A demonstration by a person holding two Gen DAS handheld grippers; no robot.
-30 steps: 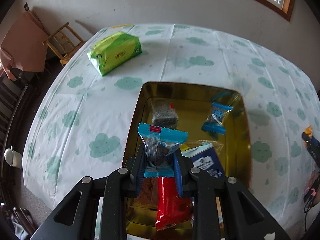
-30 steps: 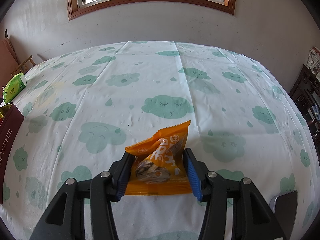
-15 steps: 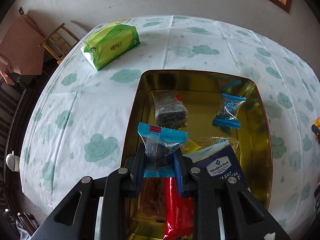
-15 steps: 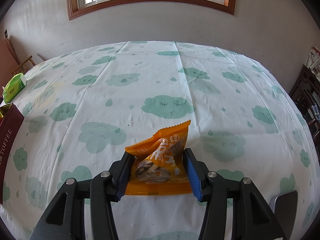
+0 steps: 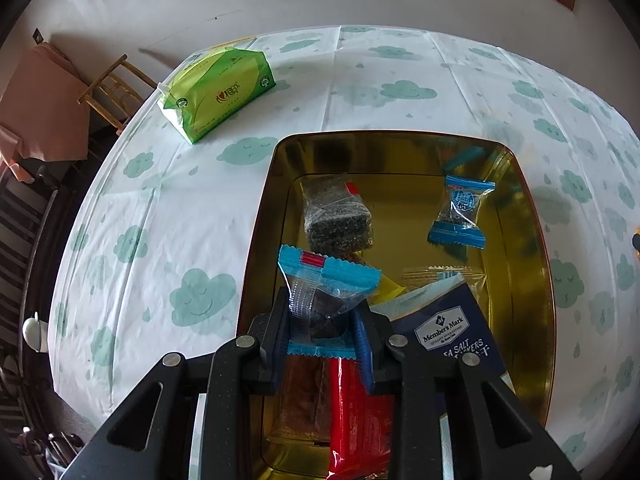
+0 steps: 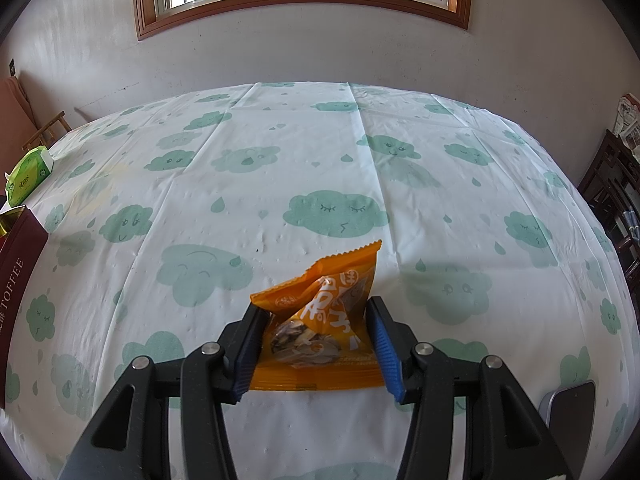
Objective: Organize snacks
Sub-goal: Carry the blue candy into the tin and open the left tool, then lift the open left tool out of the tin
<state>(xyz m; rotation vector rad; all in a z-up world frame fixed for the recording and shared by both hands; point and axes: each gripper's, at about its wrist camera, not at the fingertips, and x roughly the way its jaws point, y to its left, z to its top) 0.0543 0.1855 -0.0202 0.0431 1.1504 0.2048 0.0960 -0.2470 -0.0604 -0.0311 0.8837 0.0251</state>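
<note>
Hovering over the gold tin (image 5: 536,280), the left gripper (image 5: 325,332) had just been opening around the blue candy (image 5: 326,292), best dropped left of the cracker pack (image 5: 452,336); the right gripper (image 6: 316,344) fingers clenched the orange packet (image 6: 324,320).

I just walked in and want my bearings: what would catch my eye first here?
The shiny gold tin on the cloud-print tablecloth, with wrapped snacks inside. Over it, the left hand-held gripper has a blue-ended candy between its pads. The right hand-held gripper pinches a bright orange snack packet above the cloth.
</note>
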